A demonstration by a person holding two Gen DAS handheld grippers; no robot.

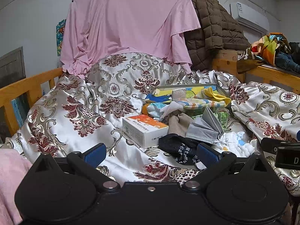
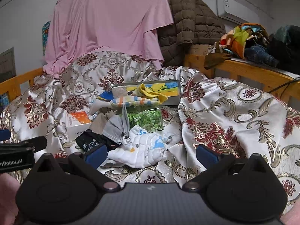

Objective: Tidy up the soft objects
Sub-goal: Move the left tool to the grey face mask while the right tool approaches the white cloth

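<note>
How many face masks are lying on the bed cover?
1 that I can see: a grey face mask, folded, lying between the black sock and the white baby cloth. More could be hidden under the pile.

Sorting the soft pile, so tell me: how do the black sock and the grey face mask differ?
The black sock is dark with white lettering; the grey face mask is pale and pleated. The sock lies flat, nearest the left gripper; the mask is folded, propped higher behind it. Both are soft and ungripped.
</note>
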